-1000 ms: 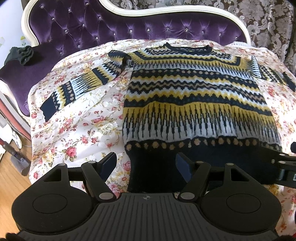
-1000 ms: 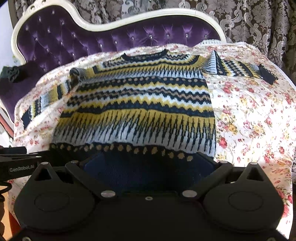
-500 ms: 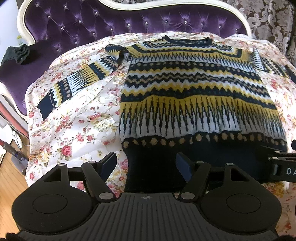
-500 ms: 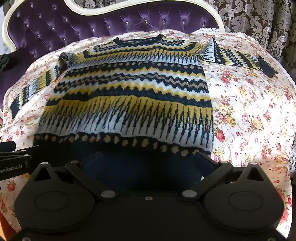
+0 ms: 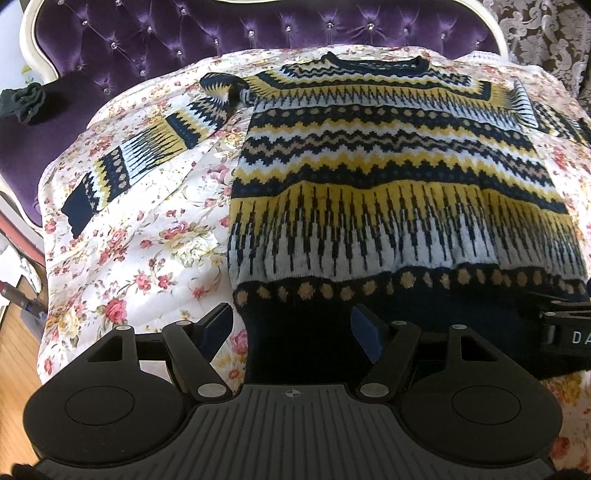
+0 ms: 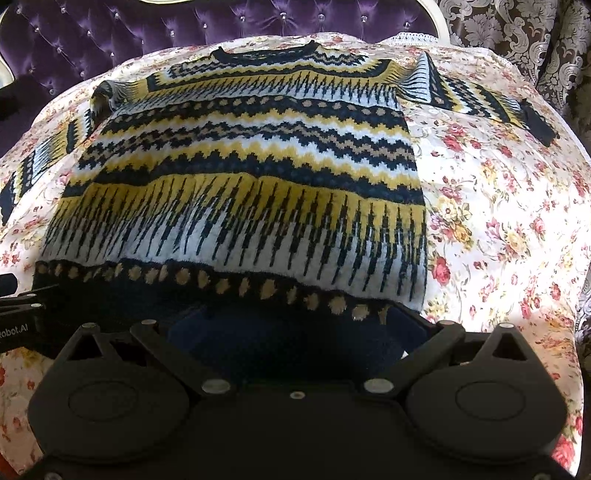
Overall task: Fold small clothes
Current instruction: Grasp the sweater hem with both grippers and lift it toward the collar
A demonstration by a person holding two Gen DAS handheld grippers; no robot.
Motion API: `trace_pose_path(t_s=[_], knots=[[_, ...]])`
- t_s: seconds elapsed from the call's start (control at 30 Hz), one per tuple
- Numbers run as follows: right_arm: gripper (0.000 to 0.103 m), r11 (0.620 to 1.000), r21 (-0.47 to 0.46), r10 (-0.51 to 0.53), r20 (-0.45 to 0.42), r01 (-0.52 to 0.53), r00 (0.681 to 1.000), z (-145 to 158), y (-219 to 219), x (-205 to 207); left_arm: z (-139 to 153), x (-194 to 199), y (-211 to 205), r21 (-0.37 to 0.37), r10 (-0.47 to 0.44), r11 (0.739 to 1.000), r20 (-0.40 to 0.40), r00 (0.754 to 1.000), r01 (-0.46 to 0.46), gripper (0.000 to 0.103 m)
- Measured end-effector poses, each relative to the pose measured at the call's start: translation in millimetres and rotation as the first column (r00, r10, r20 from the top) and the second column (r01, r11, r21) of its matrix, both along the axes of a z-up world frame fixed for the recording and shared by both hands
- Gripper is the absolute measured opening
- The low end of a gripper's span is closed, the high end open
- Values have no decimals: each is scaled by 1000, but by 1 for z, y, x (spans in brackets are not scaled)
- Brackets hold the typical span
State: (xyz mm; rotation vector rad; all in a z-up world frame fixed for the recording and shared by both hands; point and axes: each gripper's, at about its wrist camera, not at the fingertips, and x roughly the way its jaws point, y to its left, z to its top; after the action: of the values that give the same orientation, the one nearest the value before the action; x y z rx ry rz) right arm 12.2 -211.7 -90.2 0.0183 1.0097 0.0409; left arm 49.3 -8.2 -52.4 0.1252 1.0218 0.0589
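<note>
A navy, yellow and white patterned sweater (image 5: 391, 177) lies flat, face up, on a floral cloth (image 5: 140, 251), sleeves spread out to both sides. Its neck points away from me and its dark hem is nearest. My left gripper (image 5: 291, 326) is open, its fingers straddling the hem's left corner. My right gripper (image 6: 291, 332) is open wide over the hem near its right corner; the sweater (image 6: 251, 177) fills that view. Each gripper shows at the edge of the other's view. Whether the fingers touch the fabric cannot be told.
The cloth covers a purple tufted sofa (image 5: 147, 44) with a white frame. A dark bundle (image 5: 29, 99) sits on the sofa's left arm. Patterned curtains (image 6: 517, 29) hang behind. Wooden floor (image 5: 14, 354) shows at lower left.
Both grippers have moved forward and lower over the hem; the sweater looks closer. The jaws have stayed open and the sweater has not shifted.
</note>
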Motion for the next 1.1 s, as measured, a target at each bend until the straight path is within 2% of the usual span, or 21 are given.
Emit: trace_pose_path(t_s=[0.53,0.7,0.83,0.93,1.1], knots=[[103,1000,-22,16,-47,-17,999,-10,0,21,-19,23,-1,1,-5,1000,-49,999,5,69],[103,1000,-14,20,-56,-21,998,-11,-1,24,-23,25,0,3,-10,1000,-42,999,10,70],[103,1000,-8,24,-64,-24,998,-12,-1,24,-26,24,1,6,-24,1000,-28,999,24,75],[103,1000,18,16,-90,-14,996,-14,-4,28,-28,23,5,7,-31,999,-15,999,31,85],[103,996,89,24,-141,-12,990,-15,-15,34,-28,28,21,-83,-46,996,-35,998,43,86]])
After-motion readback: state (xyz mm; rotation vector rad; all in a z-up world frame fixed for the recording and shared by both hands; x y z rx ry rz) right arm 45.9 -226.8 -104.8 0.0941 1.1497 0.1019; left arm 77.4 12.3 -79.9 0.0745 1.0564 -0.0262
